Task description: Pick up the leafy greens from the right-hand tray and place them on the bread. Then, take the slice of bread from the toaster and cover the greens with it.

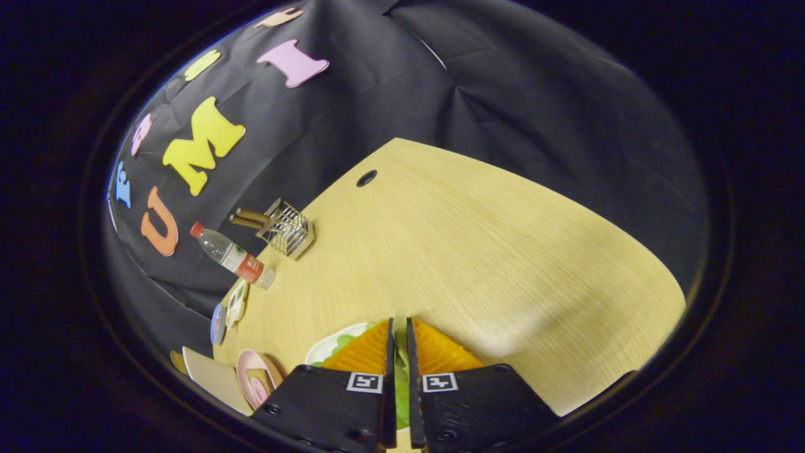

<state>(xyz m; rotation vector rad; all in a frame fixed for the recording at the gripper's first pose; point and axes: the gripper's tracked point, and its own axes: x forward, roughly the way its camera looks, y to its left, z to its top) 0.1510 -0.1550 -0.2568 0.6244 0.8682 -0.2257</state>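
My gripper [397, 326] is shut on the leafy greens [400, 385], and a strip of green leaf shows in the narrow slit between the two fingers. More green leaf lies just left of the fingers on a white tray [325, 345], which sits right under the fingertips on the light wooden table [490, 251]. The fingers hide most of the tray. Further left stands a pink plate [254, 372] with something pale tan on it; I cannot tell what it is.
Beside the pink plate lies a beige board [214, 377]. Beyond it are small plates [227, 311], a plastic water bottle [231, 257] and a wire rack [286, 229] with wooden sticks. A round cable hole [366, 178] marks the table's far end.
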